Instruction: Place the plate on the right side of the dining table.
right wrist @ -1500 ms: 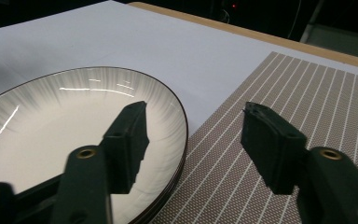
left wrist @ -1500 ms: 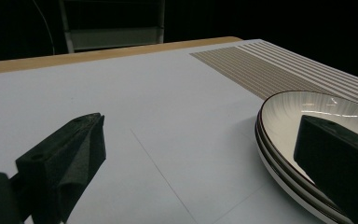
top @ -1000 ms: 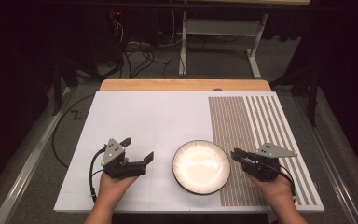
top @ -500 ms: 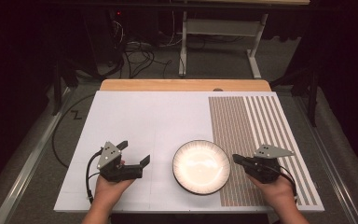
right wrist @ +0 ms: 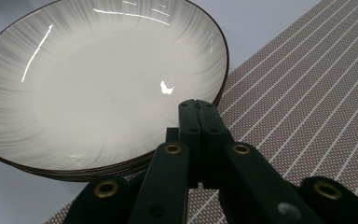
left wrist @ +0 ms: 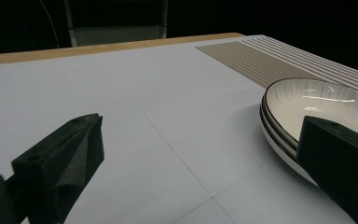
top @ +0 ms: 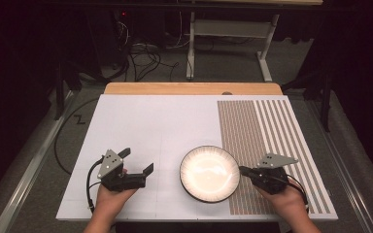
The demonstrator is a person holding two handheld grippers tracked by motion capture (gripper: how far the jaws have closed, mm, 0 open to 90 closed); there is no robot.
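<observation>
A white ribbed plate (top: pixel 209 174) with a dark rim lies on the white sheet near the front edge; layered rims at its side suggest a small stack. In the left gripper view the plate (left wrist: pixel 317 100) is at the right, behind the right jaw. My left gripper (top: pixel 137 161) is open, held left of the plate and apart from it, with nothing between its jaws (left wrist: pixel 200 158). My right gripper (top: pixel 244 170) is shut, its tips at the plate's right rim. In the right gripper view its closed tips (right wrist: pixel 198 106) hover over the near rim of the plate (right wrist: pixel 98 79), holding nothing.
A brown striped mat (top: pixel 272 126) covers the right part of the table, and the plate overlaps its left edge. The white sheet (top: pixel 150 126) spreads to the left and back. A wooden table edge (top: pixel 189 88) runs along the far side, with cables and frame legs on the floor beyond.
The left gripper has drifted left and toward the near edge, away from the plate. The right gripper has slipped slightly nearer the person. The plate has not moved.
</observation>
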